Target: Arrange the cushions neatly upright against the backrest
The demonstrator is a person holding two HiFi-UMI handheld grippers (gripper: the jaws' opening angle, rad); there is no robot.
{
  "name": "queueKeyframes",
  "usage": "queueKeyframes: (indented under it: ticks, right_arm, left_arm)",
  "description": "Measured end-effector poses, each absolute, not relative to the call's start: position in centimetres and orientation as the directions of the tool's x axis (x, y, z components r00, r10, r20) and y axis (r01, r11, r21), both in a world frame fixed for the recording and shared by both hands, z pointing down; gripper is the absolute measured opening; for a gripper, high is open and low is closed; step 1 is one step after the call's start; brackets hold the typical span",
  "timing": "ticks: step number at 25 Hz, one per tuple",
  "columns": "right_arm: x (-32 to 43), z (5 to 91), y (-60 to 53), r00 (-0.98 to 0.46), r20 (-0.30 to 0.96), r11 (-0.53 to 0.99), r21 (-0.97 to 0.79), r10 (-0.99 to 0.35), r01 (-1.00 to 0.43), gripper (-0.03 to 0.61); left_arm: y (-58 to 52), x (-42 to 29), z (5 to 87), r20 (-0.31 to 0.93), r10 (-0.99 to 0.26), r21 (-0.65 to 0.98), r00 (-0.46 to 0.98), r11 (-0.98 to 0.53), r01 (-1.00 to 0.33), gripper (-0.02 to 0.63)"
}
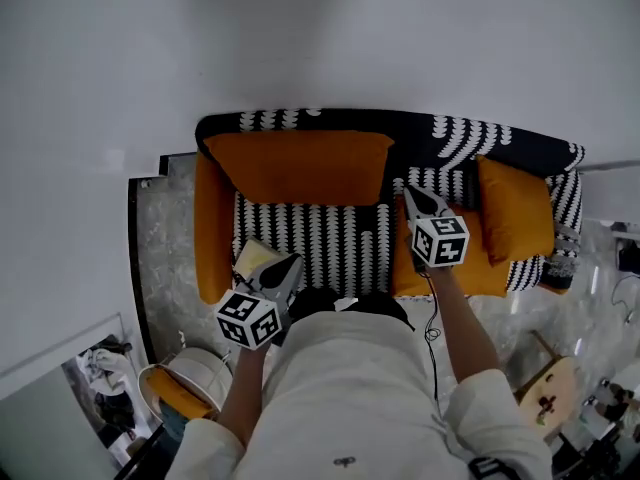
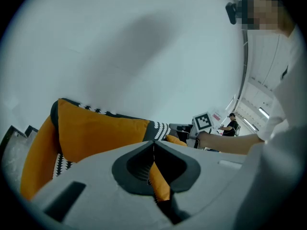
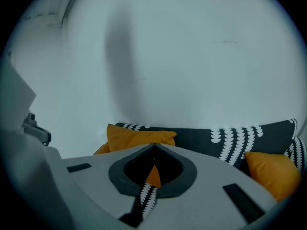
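Head view looks steeply down on a black-and-white patterned sofa [image 1: 330, 240] filling the middle of the frame. A large orange cushion [image 1: 300, 165] stands along the backrest [image 1: 450, 133] at upper centre-left. A second orange cushion [image 1: 212, 228] stands against the sofa's left arm. A third, the right cushion [image 1: 515, 208], leans in the corner at the right end. A fourth, the flat cushion [image 1: 470, 276], lies on the seat at lower right.

The left gripper [image 1: 292, 262] hangs over the front edge of the seat, lower left of centre. It points up the frame toward the large orange cushion, well apart from it. In the left gripper view its jaws are clenched tip to tip [image 2: 153, 143] with nothing caught between them. The large orange cushion [image 2: 100, 133] lies ahead and to the left, and orange fabric shows through the gap behind the tips.

The right gripper [image 1: 410, 190] is above the inner edge of the flat cushion. Its tips are over the patterned fabric between the large orange cushion and the right cushion, touching neither. In the right gripper view its jaws are likewise closed together [image 3: 154, 145] and empty. The large orange cushion [image 3: 136, 137] is ahead at centre-left, and the right cushion [image 3: 273, 171] sits at the lower right edge.
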State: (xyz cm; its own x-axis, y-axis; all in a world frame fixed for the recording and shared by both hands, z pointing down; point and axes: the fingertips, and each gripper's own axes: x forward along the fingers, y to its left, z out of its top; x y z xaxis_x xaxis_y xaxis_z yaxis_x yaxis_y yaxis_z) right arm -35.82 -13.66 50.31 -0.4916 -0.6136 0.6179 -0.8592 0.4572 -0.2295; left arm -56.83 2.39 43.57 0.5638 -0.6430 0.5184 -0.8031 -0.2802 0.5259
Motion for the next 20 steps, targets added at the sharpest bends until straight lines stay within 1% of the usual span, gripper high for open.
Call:
queueKeyframes:
  ticks: [5,11,15,20]
  right_arm:
    - [-32.0,48.4,-7.2,-0.558,0.577,0.479,-0.303,-0.596,-0.824,0.008]
    - [-27.8,45.8,-0.3,-0.653,0.52,0.56,-0.351,-0.551,-0.751,0.009]
    - [-25.0,45.5,2.9,-0.678,0.515,0.591,-0.353,-0.524,-0.725,0.009]
    - [-21.6,45.8,6.8,-0.683,0.527,0.596,-0.359,-0.505,-0.718,0.008]
  left_arm:
    - [3.4,-51.1,42.1,0.506,-0.64,0.49,0.578,-0.338,-0.803,0.012]
    - [5.3,-43.5,40.5,0.486,-0.658,0.445,0.575,-0.38,-0.811,0.012]
    - [6.8,-38.7,40.0,0.444,-0.654,0.444,0.613,-0.433,-0.784,0.012]
    - [8.9,-33.8,40.2,0.423,-0.615,0.459,0.665,-0.487,-0.743,0.012]
